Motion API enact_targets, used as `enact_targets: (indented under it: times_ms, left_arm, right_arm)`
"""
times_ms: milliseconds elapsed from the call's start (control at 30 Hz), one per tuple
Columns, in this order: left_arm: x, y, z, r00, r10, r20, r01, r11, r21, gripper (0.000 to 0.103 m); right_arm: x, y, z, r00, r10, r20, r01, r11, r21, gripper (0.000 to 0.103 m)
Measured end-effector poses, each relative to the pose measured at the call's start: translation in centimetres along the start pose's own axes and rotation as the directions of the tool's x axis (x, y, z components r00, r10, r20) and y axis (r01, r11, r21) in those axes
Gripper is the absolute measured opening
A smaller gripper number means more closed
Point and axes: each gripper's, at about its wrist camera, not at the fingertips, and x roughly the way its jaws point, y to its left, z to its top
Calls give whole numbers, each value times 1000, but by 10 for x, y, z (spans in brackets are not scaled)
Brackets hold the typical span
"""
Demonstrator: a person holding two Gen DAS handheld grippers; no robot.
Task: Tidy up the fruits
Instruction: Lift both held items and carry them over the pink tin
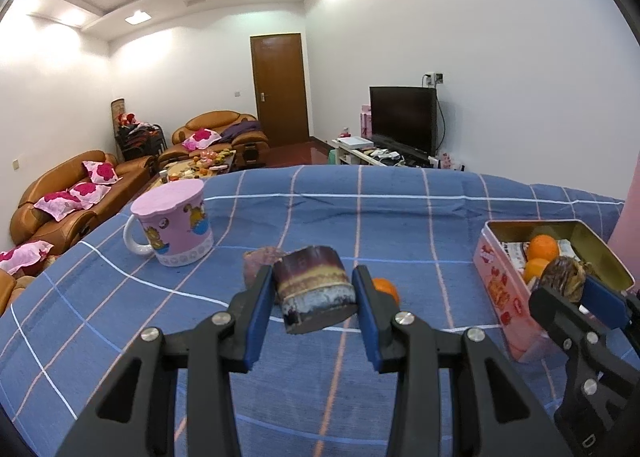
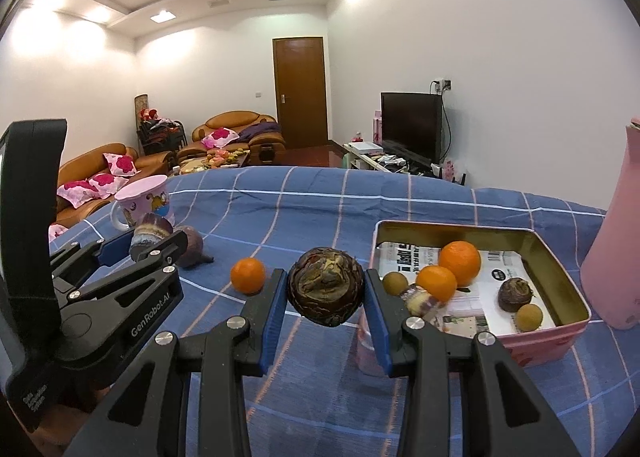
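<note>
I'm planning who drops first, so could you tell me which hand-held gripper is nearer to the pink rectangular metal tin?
Right. The right hand-held gripper holds its dark round fruit at the pink rectangular metal tin's near corner; the left hand-held gripper hangs over open cloth, well left of it.

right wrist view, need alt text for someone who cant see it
The right gripper holds a dark brown round fruit above a blue checked cloth, just left of an open pink tin holding oranges and small brown fruits. At left, the left gripper grips a purple cane piece; a loose orange lies between.
</note>
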Motion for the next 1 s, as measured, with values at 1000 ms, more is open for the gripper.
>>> enact_targets:
  times_ms: [1000]
  left_arm:
    - [-13, -74, 1, 998, -69, 7, 68, 996, 50, 41]
  right_arm:
    - [-20, -69, -4, 995, -95, 11, 95, 995, 7, 40]
